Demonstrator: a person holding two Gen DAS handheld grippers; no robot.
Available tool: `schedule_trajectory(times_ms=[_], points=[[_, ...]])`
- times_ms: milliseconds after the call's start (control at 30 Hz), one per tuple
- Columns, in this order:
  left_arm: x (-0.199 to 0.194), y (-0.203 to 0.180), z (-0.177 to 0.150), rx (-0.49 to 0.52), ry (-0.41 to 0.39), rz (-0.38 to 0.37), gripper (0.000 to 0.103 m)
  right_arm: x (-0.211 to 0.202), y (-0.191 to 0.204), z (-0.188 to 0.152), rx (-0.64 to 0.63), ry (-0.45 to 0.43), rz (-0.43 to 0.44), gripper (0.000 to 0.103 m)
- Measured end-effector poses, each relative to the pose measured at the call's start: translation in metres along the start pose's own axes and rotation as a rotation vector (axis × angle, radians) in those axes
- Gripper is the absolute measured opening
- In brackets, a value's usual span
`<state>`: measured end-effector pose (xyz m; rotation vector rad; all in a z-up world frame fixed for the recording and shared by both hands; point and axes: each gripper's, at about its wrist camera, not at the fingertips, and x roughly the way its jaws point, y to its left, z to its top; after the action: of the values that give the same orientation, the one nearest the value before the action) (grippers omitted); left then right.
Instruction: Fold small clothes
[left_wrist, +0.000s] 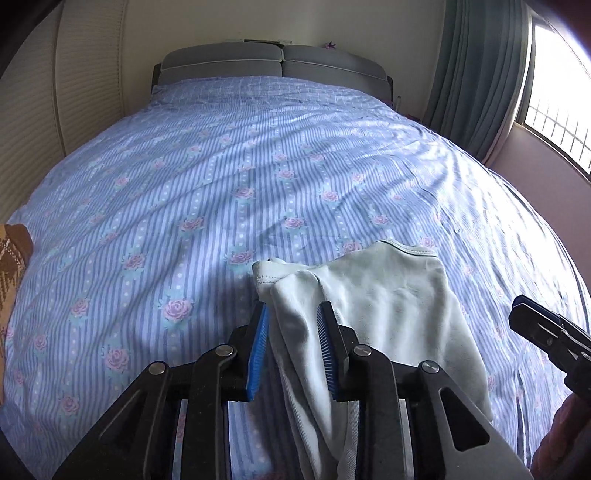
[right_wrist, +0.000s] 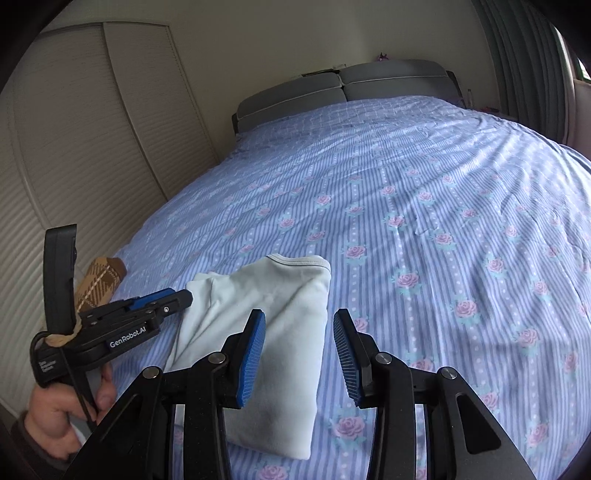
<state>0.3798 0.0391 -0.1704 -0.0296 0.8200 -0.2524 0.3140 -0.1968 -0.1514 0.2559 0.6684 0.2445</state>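
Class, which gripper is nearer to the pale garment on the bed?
Left. The left gripper has the pale garment's fold between its pads; the right gripper hovers open just above.

My left gripper (left_wrist: 291, 345) covers the near end of the pale green garment (left_wrist: 384, 295), which runs off the bottom edge. Left of that garment, the brown plaid cloth (left_wrist: 13, 254) is cut by the frame. Small objects atop the headboard (right_wrist: 343, 86) are too tiny to name.

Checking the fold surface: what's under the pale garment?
The pale green garment lies on the blue floral bedsheet. Whatever is directly beneath its folded layers is covered.
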Motion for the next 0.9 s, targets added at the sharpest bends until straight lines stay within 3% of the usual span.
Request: schedule_trajectory(times_ms=[167, 467, 567, 700, 900], points=[[0.009, 0.005, -0.002, -0.026, 0.016, -0.047, 0.006, 0.007, -0.008, -0.008, 0.017, 0.003, 0.010, 0.040], [-0.003, 0.018, 0.013, -0.036, -0.022, -0.019, 0.005, 0.014, -0.026, -0.019, 0.070, 0.005, 0.042, 0.040], [0.006, 0.016, 0.019, 0.001, 0.001, -0.001, 0.005, 0.014, -0.029, -0.020, 0.068, 0.002, 0.056, 0.040], [0.021, 0.016, 0.010, -0.005, 0.045, 0.014, 0.006, 0.023, -0.025, -0.026, 0.039, 0.034, 0.061, 0.040], [-0.001, 0.013, -0.010, -0.028, 0.036, 0.007, 0.011, 0.028, -0.015, -0.030, -0.032, 0.060, 0.070, 0.041]])
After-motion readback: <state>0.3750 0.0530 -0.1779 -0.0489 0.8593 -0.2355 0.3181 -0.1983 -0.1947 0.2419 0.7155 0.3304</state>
